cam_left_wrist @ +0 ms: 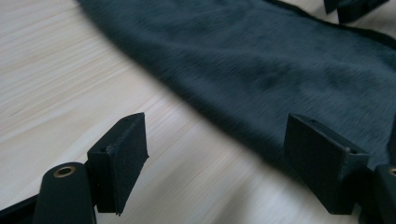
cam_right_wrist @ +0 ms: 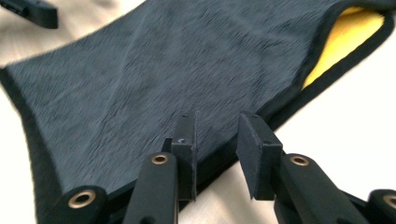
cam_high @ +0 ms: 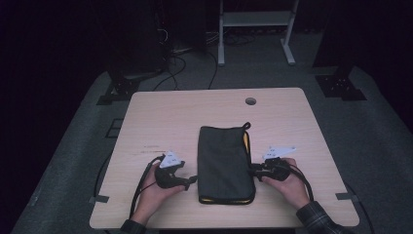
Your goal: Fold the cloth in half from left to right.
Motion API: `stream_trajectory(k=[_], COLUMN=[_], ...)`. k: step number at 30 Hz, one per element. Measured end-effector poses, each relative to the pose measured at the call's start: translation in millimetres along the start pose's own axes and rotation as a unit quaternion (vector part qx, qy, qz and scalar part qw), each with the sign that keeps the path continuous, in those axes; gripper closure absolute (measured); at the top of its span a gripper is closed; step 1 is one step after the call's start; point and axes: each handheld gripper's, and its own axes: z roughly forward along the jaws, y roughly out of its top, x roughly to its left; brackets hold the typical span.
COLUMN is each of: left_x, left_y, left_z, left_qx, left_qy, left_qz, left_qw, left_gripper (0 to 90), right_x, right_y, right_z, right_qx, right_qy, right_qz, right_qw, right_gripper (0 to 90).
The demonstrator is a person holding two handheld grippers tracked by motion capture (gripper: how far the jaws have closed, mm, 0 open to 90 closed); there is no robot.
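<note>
One bench: a pale wood-grain bench with rounded corners carries everything; a small round cable hole sits beyond the cloth's far edge.
Cloth: a dark grey, fuzzy folded cloth with black edging and a yellow underside lies flat at the near middle of the bench, long side running away from the person; yellow shows along its right edge and near edge, and a small black loop sticks out at its far right corner.
Left tongs: the left tongs, held in the person's left hand, sit low just left of the cloth, near its near-left corner; in the left gripper view the jaws stand wide apart, one over bare wood, the other over the cloth's edge, gripping nothing.
Right tongs: the right tongs, held in the person's right hand, sit at the cloth's right edge; in the right gripper view the jaws are narrowly parted at the black edging, nothing clamped between them.
</note>
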Motion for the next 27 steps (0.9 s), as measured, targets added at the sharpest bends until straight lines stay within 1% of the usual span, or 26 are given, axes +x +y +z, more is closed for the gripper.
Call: stream_trajectory(k=[2, 3, 4, 6, 7, 9, 10, 12, 13, 14, 15, 17, 20, 21, 24, 27], left_x=[-8.9, -13.4, -17.2, -21.3, -22.3, -22.9, -23.0, -23.3, -23.9, -24.0, -24.0, -24.5, -27.1, -29.6, -39.9, -51.9], left_y=[2.9, 3.4, 2.7, -0.4, -2.6, -7.3, -9.5, -11.9, -12.7, -13.0, -13.7, -16.3, -19.9, -21.2, -24.9, -28.6], left_z=[6.4, 9.7, 12.5, 14.8, 14.8, 13.8, 13.0, 10.3, 9.2, 7.6, 6.0, 2.9, -1.5, -2.7, -6.6, -10.1], left_qx=[0.004, 0.011, 0.017, 0.033, 0.039, 0.052, 0.061, 0.061, 0.061, 0.065, 0.068, 0.067, 0.07, 0.069, 0.071, 0.072], left_qy=[-0.005, -0.007, -0.009, -0.01, -0.008, -0.003, 0.001, 0.0, 0.002, 0.003, 0.004, 0.002, -0.004, -0.005, -0.013, -0.023], left_qz=[0.011, 0.021, 0.025, 0.038, 0.041, 0.049, 0.056, 0.055, 0.056, 0.061, 0.06, 0.057, 0.049, 0.048, 0.054, 0.06], left_qw=[0.9999, 0.9997, 0.9995, 0.9987, 0.9983, 0.9974, 0.9966, 0.9966, 0.9965, 0.996, 0.9959, 0.9961, 0.9964, 0.9964, 0.9959, 0.9953], left_gripper=[20.7, 20.7, 20.6, 20.4, 20.4, 20.7, 20.9, 22.6, 23.3, 23.7, 24.3, 25.2, 28.6, 28.9, 29.5, 29.9], right_x=[5.3, 6.7, 8.7, 12.5, 15.0, 19.0, 20.7, 24.2, 25.5, 28.1, 30.6, 35.5, 42.7, 43.9, 43.9, 44.0], right_y=[-4.2, -5.4, -7.2, -11.3, -13.5, -17.8, -20.1, -24.0, -25.4, -26.6, -27.6, -29.0, -30.7, -31.4, -33.8, -36.6], right_z=[-2.5, -3.4, -4.7, -6.9, -8.3, -10.5, -11.2, -11.7, -11.6, -11.5, -11.6, -11.5, -12.3, -13.0, -16.5, -20.3], right_qx=[0.004, 0.004, 0.005, 0.01, 0.014, 0.019, 0.021, 0.03, 0.034, 0.037, 0.04, 0.041, 0.048, 0.05, 0.057, 0.061], right_qy=[0.001, 0.002, 0.004, 0.008, 0.006, 0.011, 0.012, 0.013, 0.013, 0.014, 0.012, 0.008, 0.013, 0.017, 0.031, 0.033], right_qz=[-0.006, -0.007, -0.008, -0.012, -0.016, -0.019, -0.021, -0.028, -0.036, -0.038, -0.043, -0.057, -0.075, -0.075, -0.074, -0.075], right_qw=[1.0, 1.0, 0.9999, 0.9998, 0.9998, 0.9996, 0.9995, 0.9991, 0.9987, 0.9985, 0.9982, 0.9975, 0.996, 0.9958, 0.9951, 0.9948], right_gripper=[66.2, 65.7, 65.2, 63.9, 62.9, 61.9, 61.7, 60.5, 60.2, 60.2, 60.2, 60.4, 60.5, 60.5, 60.3, 60.1])
